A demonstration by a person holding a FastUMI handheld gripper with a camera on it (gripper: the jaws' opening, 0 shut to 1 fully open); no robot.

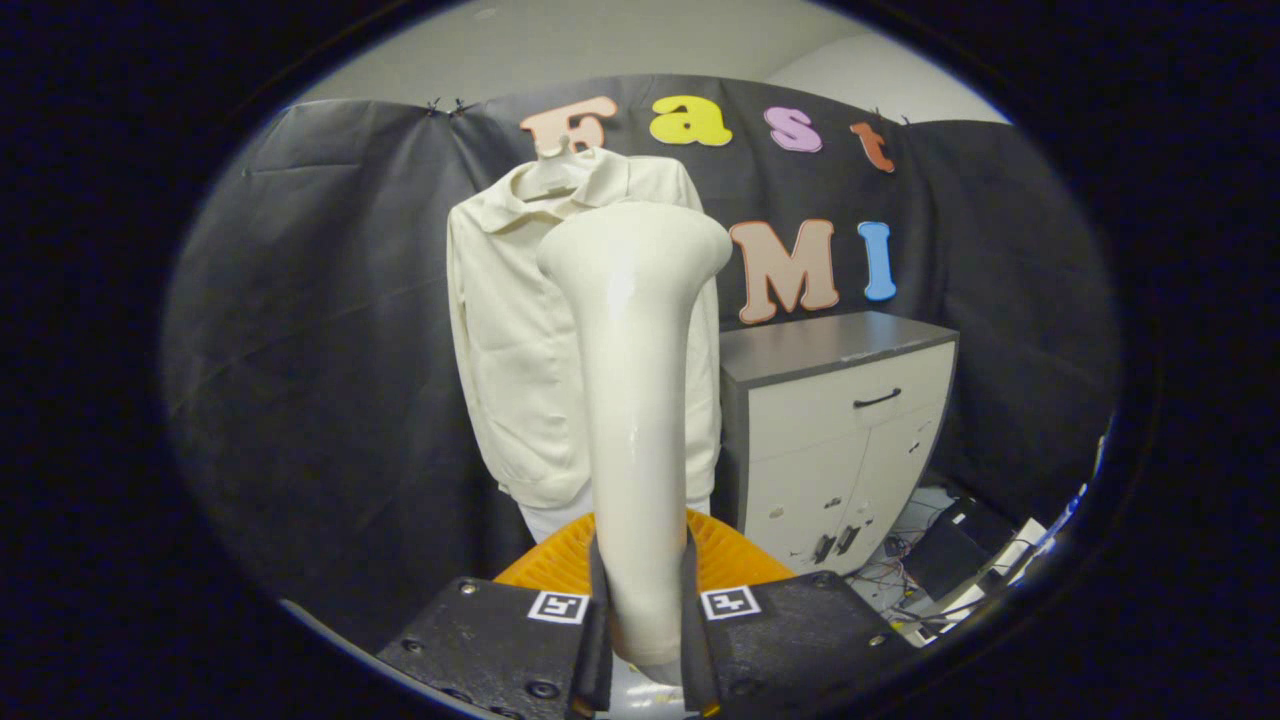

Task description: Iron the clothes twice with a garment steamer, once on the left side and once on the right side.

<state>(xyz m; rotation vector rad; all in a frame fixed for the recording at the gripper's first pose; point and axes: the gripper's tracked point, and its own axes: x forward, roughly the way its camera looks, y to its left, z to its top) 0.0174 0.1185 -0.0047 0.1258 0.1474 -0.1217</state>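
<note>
A cream garment steamer [640, 400] stands upright between my fingers, its wide head up near the shirt's chest. My gripper [645, 640] is shut on its handle, with both fingers pressing its sides. Beyond it a cream collared garment [510, 340] hangs on a hanger against the black cloth wall. The steamer hides the garment's middle and right part. The steamer head looks close to the garment, but I cannot tell whether they touch.
A white cabinet [850, 430] with a grey top and a black handle stands right of the garment. An orange ribbed object [730, 560] sits just behind the fingers. Cables and dark boxes [950, 560] lie on the floor at lower right.
</note>
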